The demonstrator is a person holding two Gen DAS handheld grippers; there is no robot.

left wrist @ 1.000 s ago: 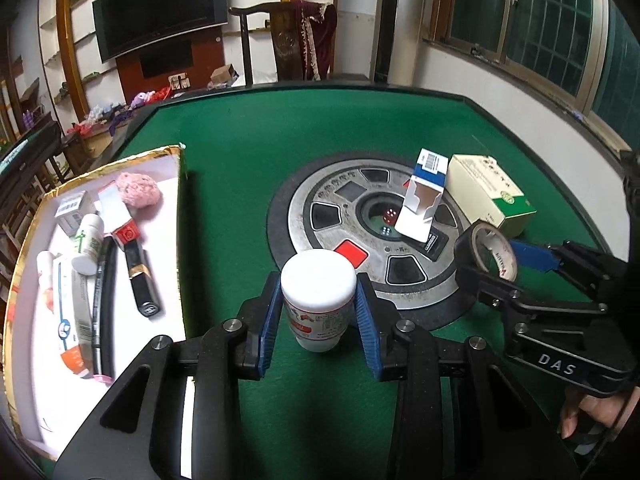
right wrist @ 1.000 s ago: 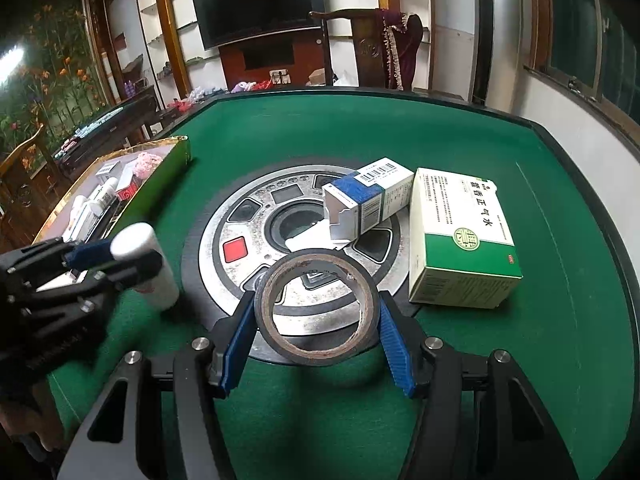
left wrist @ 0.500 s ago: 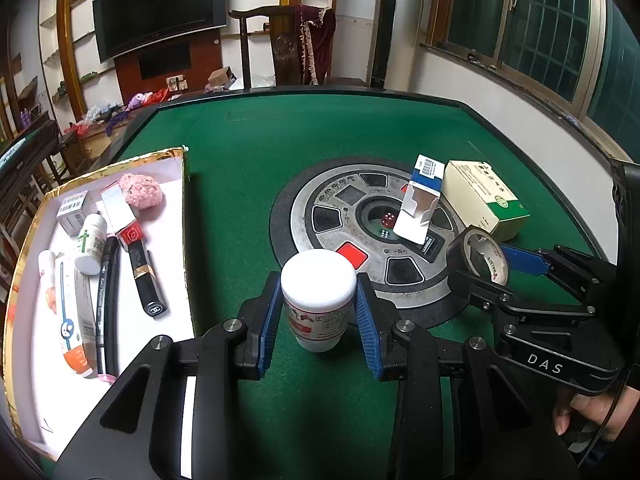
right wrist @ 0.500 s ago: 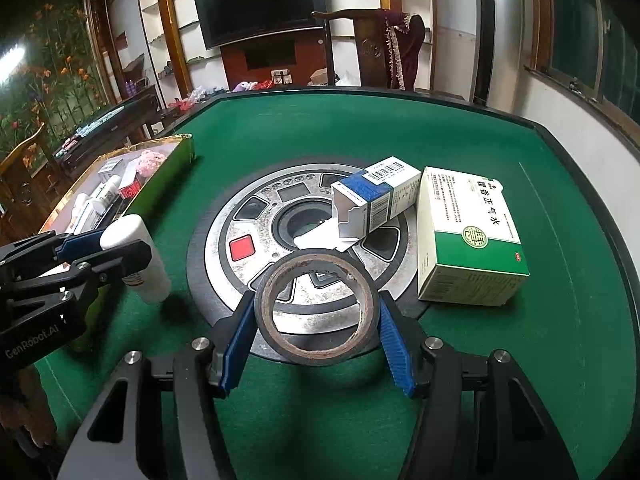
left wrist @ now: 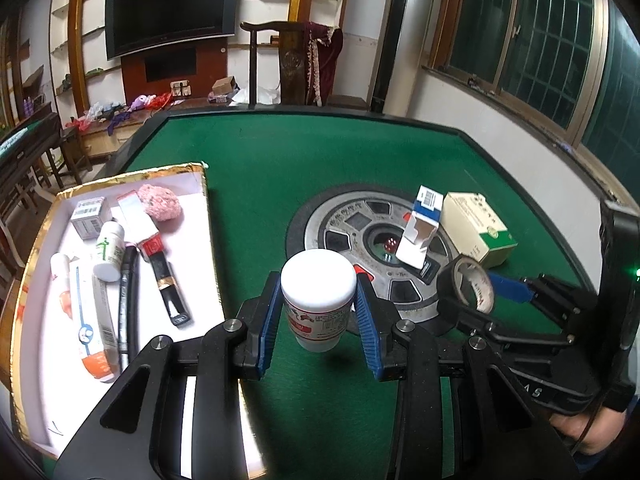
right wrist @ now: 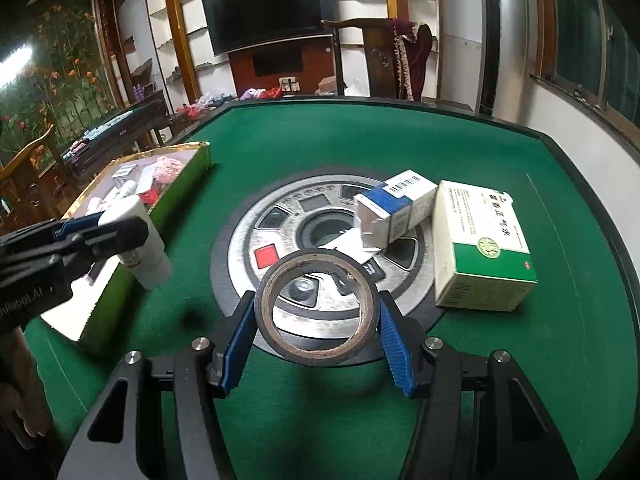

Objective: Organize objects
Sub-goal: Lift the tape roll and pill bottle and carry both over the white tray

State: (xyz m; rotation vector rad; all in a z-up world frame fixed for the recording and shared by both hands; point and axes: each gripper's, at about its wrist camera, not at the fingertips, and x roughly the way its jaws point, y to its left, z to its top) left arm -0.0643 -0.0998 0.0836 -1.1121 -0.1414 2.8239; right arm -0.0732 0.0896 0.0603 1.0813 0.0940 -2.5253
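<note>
While your left gripper (left wrist: 318, 312) clamps the light rigid bottle (left wrist: 318, 300) above the tabletop (left wrist: 320, 160) beside the tray (left wrist: 36, 240), right gripper (right wrist: 316, 320) pinches the tape roll (right wrist: 316, 304) across its rim; keep both squeezes gentle.

The white bottle (left wrist: 318, 304) has been lifted off the green table (left wrist: 320, 152); its shadow is now detached. It has been carried by the left gripper (left wrist: 319, 316) toward the gold-rimmed tray (left wrist: 206, 200).

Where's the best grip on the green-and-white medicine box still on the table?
Across the two long side faces of the green-and-white medicine box, coming from above. It lies flat on the green felt table; the blue-and-white carton crowds its far left corner, so grip nearer the green end.
</note>
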